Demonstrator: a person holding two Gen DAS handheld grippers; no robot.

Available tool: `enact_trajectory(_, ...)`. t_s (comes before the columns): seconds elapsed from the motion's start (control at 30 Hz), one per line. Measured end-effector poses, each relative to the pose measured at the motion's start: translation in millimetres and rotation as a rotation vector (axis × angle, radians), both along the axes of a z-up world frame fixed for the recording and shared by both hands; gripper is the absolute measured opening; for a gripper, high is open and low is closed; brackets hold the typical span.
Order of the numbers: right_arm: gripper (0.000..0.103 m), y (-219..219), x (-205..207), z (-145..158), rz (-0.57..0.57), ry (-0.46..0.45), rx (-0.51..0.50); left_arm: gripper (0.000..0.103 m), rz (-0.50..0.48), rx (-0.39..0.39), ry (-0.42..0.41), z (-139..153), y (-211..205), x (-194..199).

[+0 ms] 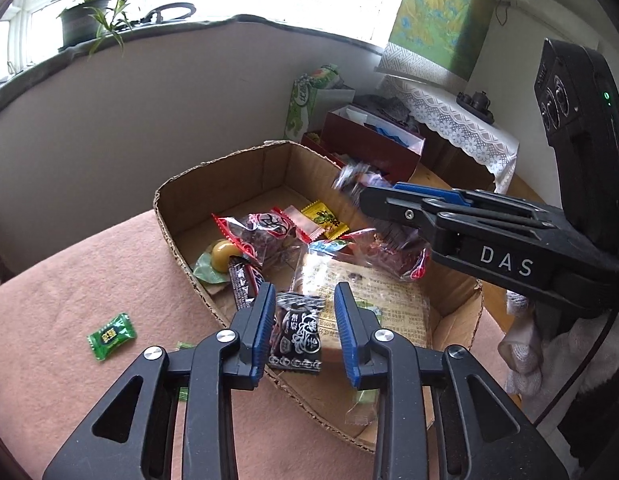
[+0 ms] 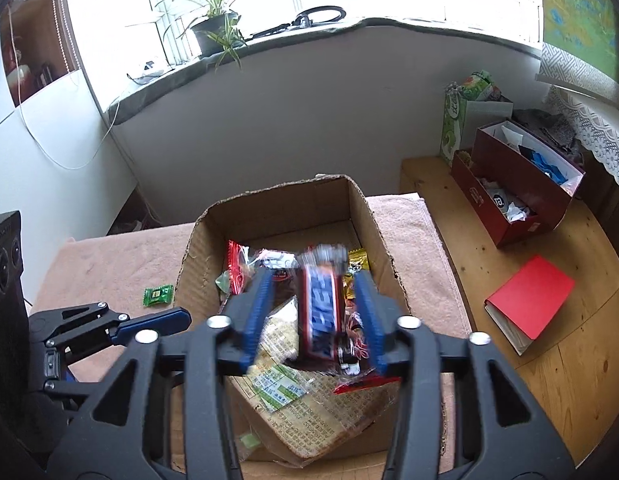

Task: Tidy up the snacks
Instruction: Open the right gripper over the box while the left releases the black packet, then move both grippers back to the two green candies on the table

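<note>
Your two hand-held grippers hang over an open cardboard box (image 2: 197, 240) of snacks on a pink cloth-covered table (image 1: 69, 280). Your left gripper (image 1: 303, 330) has its blue-padded fingers spread wide either side of a black-and-white candy packet (image 1: 297, 332), which sits between the pads without either one visibly touching it, right over the box's near rim. Your right gripper (image 2: 315, 312) is likewise spread wide, with a motion-blurred red, white and blue candy bar (image 2: 320, 312) between its fingers and clear of both pads, above the snacks inside the box. Below lie red-trimmed clear packets (image 1: 257, 236), a yellow sachet (image 1: 324, 219) and a large clear-wrapped printed pack (image 2: 305, 412). One green wrapped candy (image 1: 111, 336) lies apart on the cloth, outside the box to its left. A red book (image 2: 529, 300) rests on the wooden surface to the right.
</note>
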State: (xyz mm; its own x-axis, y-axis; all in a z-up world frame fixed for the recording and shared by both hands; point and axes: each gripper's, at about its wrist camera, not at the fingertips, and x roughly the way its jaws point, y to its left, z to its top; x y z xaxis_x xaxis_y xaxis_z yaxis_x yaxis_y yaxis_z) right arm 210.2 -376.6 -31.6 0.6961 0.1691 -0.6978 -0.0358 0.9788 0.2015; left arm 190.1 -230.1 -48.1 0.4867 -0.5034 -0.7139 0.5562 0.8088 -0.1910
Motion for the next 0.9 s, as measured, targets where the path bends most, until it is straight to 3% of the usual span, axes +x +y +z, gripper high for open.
enact_trajectory(0.43, 0.053, 11, -14, 18, -0.009, -0.035, -0.017, 0.031, -0.004, -0.011, -0.023, 7, 12, -9)
enact_trajectory(0.9, 0.053, 38, -38, 36, 0.006, -0.069, -0.015, 0.031, 0.059, -0.035, -0.046, 21, 58, -17)
